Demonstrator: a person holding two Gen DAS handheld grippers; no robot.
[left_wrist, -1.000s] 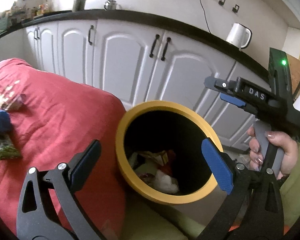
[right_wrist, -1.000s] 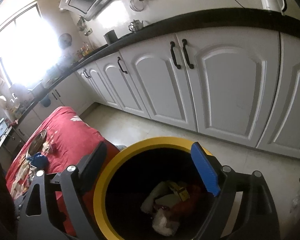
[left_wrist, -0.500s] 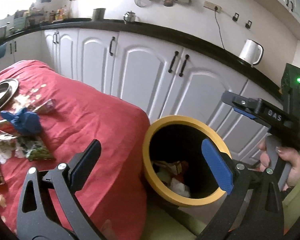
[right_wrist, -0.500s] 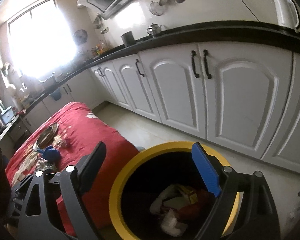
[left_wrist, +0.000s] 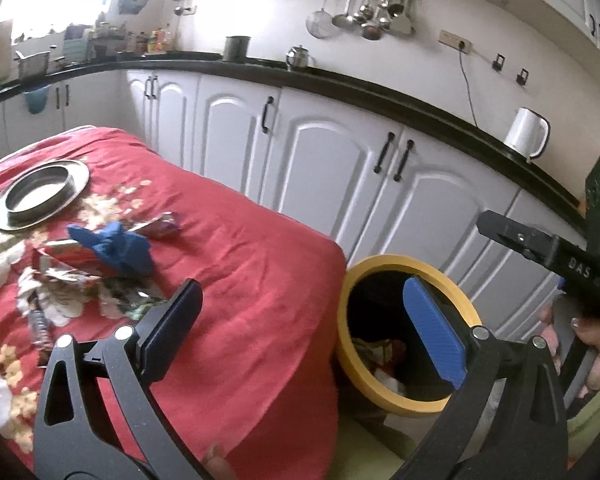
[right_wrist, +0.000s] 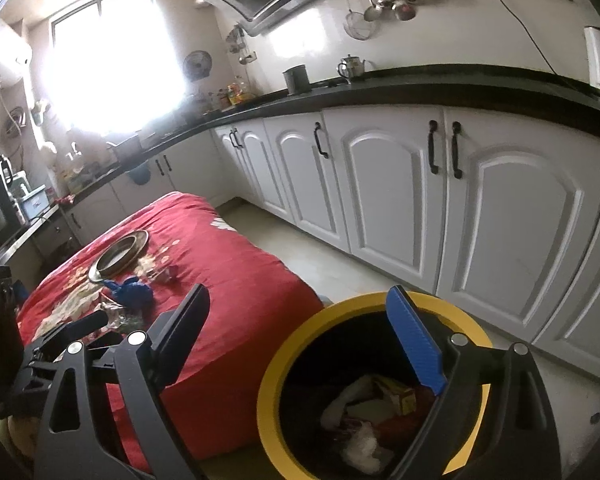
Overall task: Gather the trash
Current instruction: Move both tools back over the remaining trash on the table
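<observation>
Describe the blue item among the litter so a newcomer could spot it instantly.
Find the red-covered table beside the yellow-rimmed bin. Near the steel plate lies a crumpled blue cloth-like wad, the only solid blue, matte piece among shiny foil wrappers.

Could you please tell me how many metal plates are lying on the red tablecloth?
1. The metal plate lies at the far end of the red tablecloth, beyond the blue cloth and crumpled wrappers; none other shows.
</observation>
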